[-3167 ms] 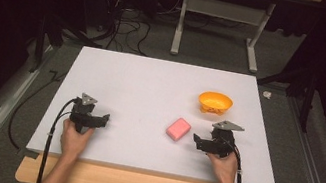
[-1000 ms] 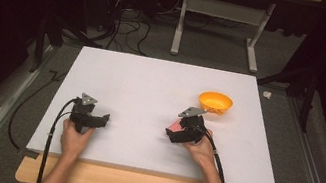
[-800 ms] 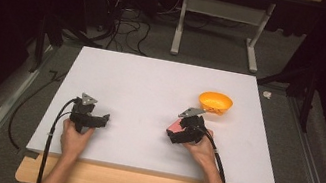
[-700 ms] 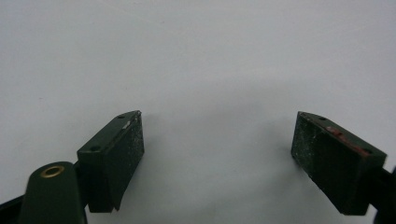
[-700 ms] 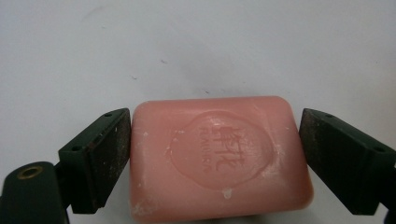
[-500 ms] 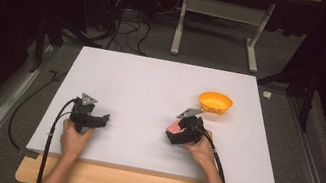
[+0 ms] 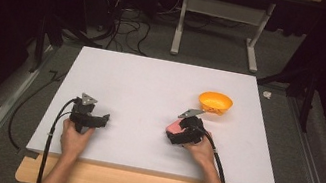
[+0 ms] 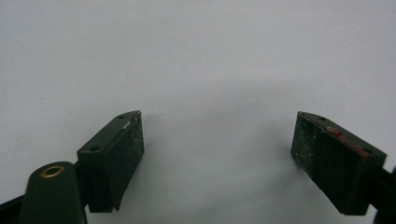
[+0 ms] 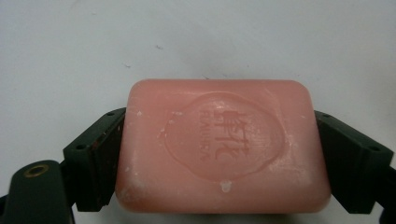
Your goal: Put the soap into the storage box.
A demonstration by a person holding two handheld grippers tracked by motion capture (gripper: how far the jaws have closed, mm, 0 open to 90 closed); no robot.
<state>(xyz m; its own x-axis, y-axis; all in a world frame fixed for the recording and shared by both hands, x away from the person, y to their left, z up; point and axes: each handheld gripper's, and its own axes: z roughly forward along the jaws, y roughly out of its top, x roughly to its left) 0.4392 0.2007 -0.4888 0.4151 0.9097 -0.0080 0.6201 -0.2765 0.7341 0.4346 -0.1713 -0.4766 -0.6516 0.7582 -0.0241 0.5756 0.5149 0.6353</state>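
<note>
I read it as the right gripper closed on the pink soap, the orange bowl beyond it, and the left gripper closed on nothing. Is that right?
Not quite: the left gripper is open, its jaws wide apart over bare table, as the left gripper view shows. The rest holds: the right gripper is closed on the pink soap, and the orange bowl sits beyond it.

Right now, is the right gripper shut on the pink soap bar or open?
Shut on it: the right gripper has both black fingers pressed against the ends of the pink rectangular soap bar.
</note>
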